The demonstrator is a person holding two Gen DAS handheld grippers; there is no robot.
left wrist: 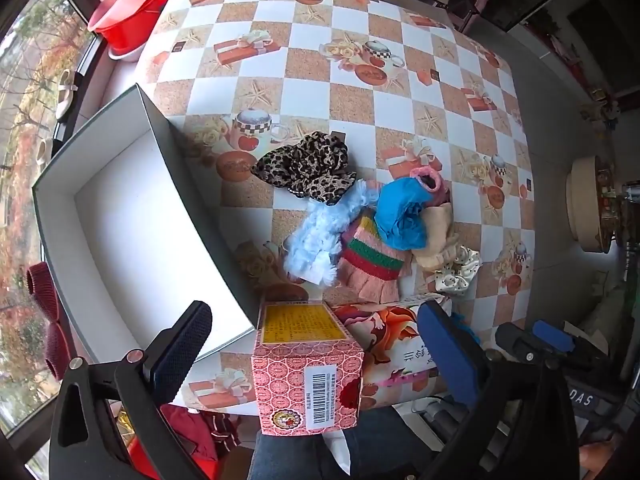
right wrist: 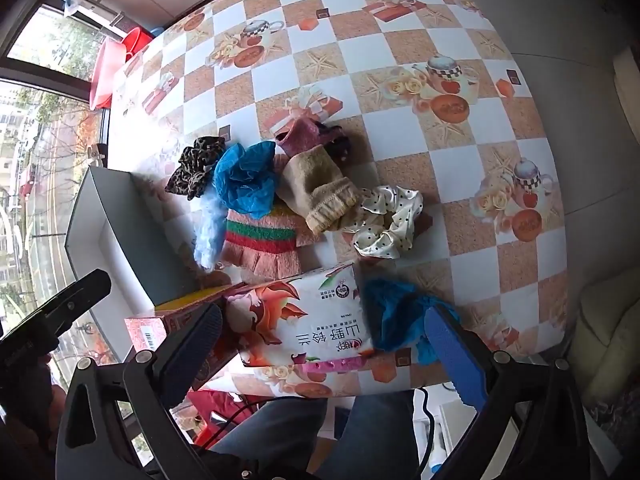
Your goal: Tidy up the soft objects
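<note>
Here, in the left wrist view, the soft objects lie heaped on the table (left wrist: 304,92) just right of an open grey box (left wrist: 120,216) with a white inside: one leopard-print scrunchie (left wrist: 308,168), one fluffy pale blue piece (left wrist: 316,240), one pink knit with red and green stripes (left wrist: 372,260), one crumpled blue cloth (left wrist: 404,216), one beige knit sock (left wrist: 436,236), one pink-rimmed sock (left wrist: 430,180) and one cream polka-dot scrunchie (left wrist: 460,268). A pink patterned carton (left wrist: 308,376) and a flowered tissue pack (left wrist: 396,344) stand at the near edge. The left gripper (left wrist: 316,356) hangs above that edge, its tongs spread wide and holding nothing. The tablecloth is checked white and tan with teapots, gift boxes and starfish. Red basins (left wrist: 132,8) are stacked by the window at upper left.

In the right wrist view the same pile lies mid-table, touching the box wall (right wrist: 132,240) on its left. A second blue cloth (right wrist: 400,316) shows here, beside the tissue pack (right wrist: 304,316), making two. The right gripper (right wrist: 320,344) is spread as well, empty, above the pack. A person's trouser legs (right wrist: 304,428) appear below the table edge.
</note>
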